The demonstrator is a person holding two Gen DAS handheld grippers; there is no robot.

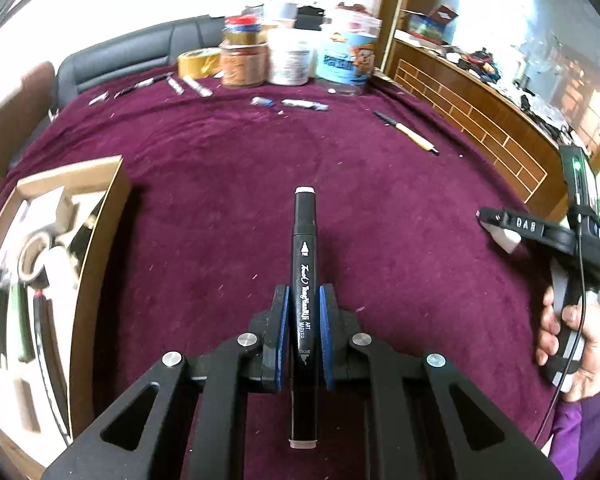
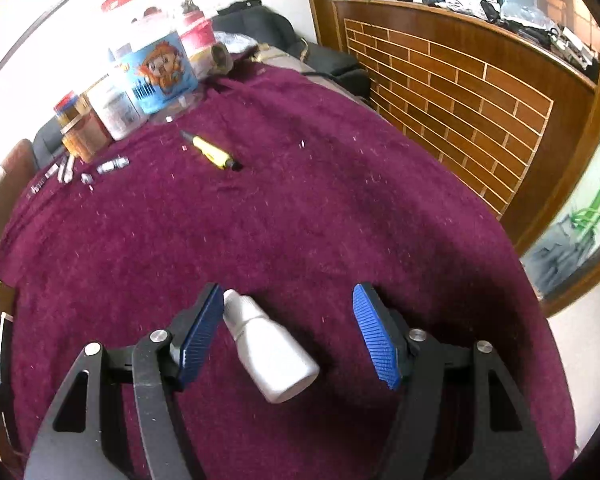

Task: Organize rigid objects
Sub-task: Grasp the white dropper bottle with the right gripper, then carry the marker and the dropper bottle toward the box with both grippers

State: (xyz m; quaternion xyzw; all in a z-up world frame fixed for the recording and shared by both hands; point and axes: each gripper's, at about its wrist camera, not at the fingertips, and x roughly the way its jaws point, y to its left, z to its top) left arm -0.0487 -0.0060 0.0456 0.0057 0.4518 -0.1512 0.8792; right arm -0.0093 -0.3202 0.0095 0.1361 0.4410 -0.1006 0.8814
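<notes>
One cardboard box holds, seemingly, tape rolls; left hand-held gripper clamps a marker, right hand-held gripper gapes.

A lived-in home room: a maroon cloth covers the table, food jars crowd its far edge, beside a dark sofa and a cluttered wooden counter.
</notes>
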